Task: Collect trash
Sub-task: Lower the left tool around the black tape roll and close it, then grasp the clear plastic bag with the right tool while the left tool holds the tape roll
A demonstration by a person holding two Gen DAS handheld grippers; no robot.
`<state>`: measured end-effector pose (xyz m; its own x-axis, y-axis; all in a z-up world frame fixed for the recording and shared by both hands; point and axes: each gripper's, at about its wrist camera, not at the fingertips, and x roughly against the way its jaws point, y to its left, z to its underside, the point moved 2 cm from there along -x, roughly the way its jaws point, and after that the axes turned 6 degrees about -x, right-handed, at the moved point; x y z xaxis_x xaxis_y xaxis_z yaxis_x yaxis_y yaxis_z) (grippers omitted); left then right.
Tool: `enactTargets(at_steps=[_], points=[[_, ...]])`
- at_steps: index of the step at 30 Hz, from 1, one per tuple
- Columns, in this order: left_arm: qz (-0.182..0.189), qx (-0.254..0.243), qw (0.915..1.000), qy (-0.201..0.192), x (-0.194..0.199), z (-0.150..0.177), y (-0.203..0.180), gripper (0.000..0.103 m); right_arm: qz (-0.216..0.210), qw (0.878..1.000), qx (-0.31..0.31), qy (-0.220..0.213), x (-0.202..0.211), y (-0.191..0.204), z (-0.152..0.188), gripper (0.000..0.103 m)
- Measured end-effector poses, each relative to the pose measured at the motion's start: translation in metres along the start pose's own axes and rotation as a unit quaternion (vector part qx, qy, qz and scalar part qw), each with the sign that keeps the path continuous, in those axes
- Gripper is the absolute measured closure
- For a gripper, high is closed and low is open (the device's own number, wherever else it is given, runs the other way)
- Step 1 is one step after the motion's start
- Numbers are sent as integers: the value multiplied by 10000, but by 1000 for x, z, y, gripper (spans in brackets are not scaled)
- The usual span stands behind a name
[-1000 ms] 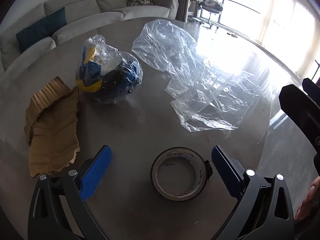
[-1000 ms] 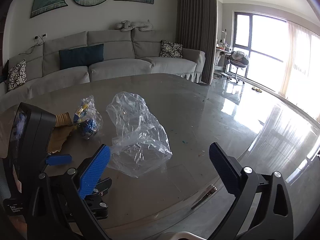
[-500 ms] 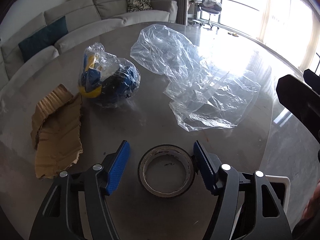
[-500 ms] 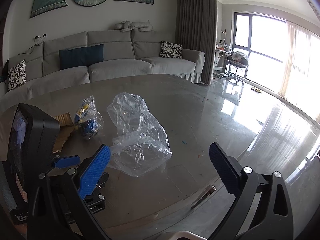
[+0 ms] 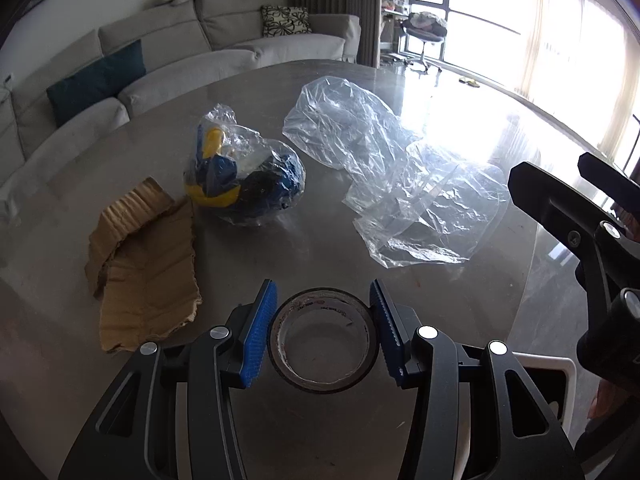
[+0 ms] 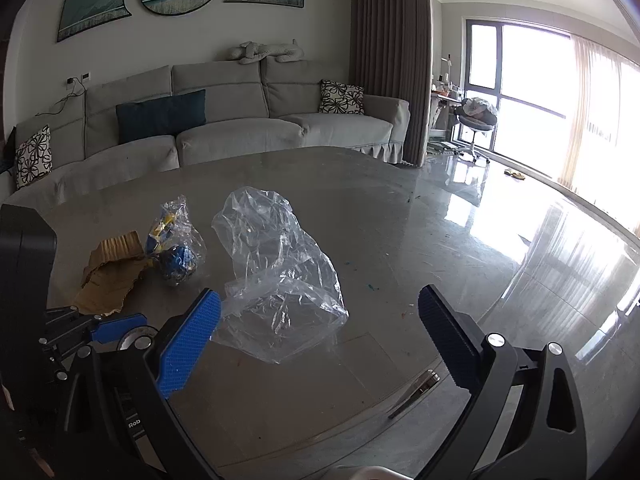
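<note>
Closing on a near-empty grey roll of adhesive tape (image 5: 323,347), the left gripper (image 5: 323,330) has its blue ribbed jaws on either side of the ring, and the squeeze is the main risk. The roll is little more than a thin hoop with almost no tape left, so I judge that hard pressure could flatten it into an oval and let it pop out sideways. A light hold is no safer, since the smooth outer wall could slide down the pads once lifted. The roll lies flat on the glossy grey worktop (image 5: 320,80), centred between the jaws. The left pad sits just beside its wall and the right pad at or almost on it, though firm contact is not clear. The jaws reach only the upper half of the ring, so a grip off its widest line might squirt it toward the camera.

The right gripper (image 6: 320,344) hangs above the worktop with its jaws spread wide and nothing between them. Beyond it lies a crumpled clear plastic bag (image 6: 280,280), and farther left a torn brown cardboard scrap (image 5: 144,260) and a knotted clear bag of blue and yellow rubbish (image 5: 244,176), all well apart from the roll.
</note>
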<state>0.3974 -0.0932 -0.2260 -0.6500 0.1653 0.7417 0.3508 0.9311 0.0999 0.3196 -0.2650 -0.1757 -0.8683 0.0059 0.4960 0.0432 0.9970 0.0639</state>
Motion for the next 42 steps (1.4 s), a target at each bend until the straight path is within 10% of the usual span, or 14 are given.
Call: enactTargets(at_steps=[8, 25, 28, 34, 42], points=[[-338, 111, 9973, -635, 43, -10, 31, 54, -26, 9994, -183, 304, -42, 8, 2, 5], [-316, 397, 9971, -561, 35, -13, 58, 54, -55, 9870, -579, 1500, -108, 17, 15, 6], [-321, 417, 9971, -546, 34, -12, 58, 54, 53, 9883, -384, 1474, -105, 22, 16, 18], [-308, 314, 9974, -569, 34, -11, 52, 54, -35, 9904, 23, 1382, -93, 32, 24, 87], [-204, 171, 9976, -641, 43, -6, 39, 54, -18, 9946, 269, 1007, -55, 36, 17, 94]])
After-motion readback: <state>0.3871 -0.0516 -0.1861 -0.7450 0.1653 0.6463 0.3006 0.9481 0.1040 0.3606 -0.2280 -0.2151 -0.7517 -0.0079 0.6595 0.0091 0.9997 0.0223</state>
